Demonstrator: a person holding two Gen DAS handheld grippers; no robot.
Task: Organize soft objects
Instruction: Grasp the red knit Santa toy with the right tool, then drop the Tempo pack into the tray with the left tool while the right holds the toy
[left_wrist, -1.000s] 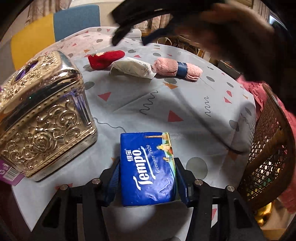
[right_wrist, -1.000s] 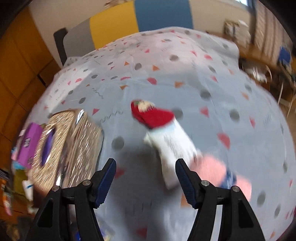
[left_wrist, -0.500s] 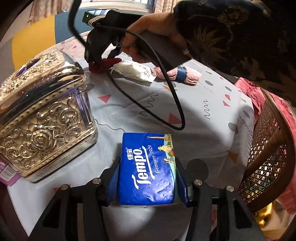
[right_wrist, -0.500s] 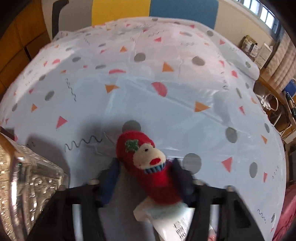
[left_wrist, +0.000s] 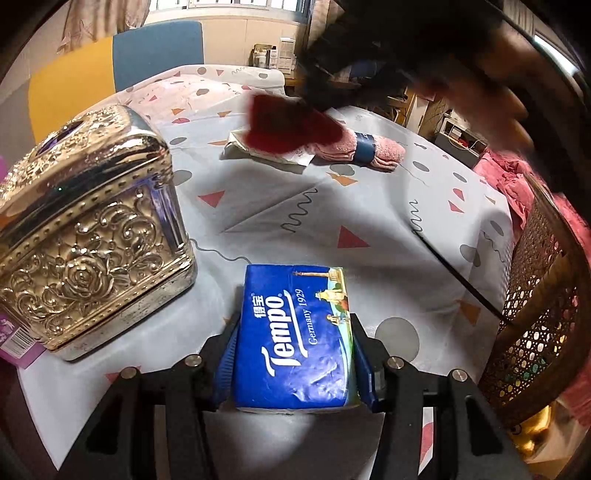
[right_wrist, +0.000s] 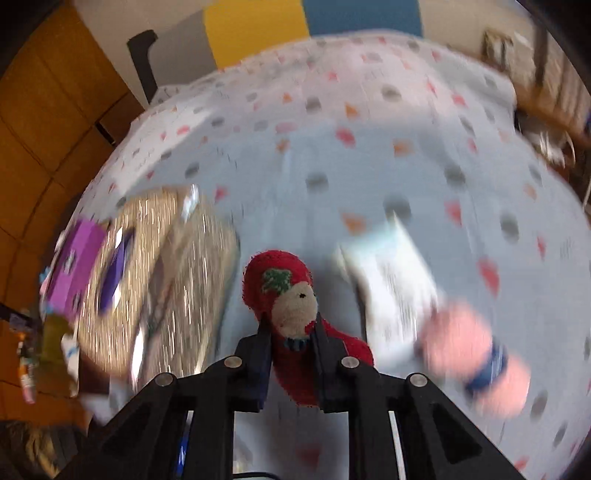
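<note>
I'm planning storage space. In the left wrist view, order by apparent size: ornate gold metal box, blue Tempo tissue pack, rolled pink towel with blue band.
1. Ornate gold metal box
2. Blue Tempo tissue pack, flattered by nearness
3. Rolled pink towel with blue band, farthest away, partly hidden

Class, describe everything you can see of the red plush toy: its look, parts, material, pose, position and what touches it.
The red plush toy is small and fuzzy like terry cloth, with a cream face, a black dot eye, a red mouth, a green leaf-like patch on its red hood and a striped blue collar. The right hand-held gripper is closing on its body below the face, pads pressing both sides. In the blurred left wrist view it appears lifted above the patterned tablecloth.
</note>
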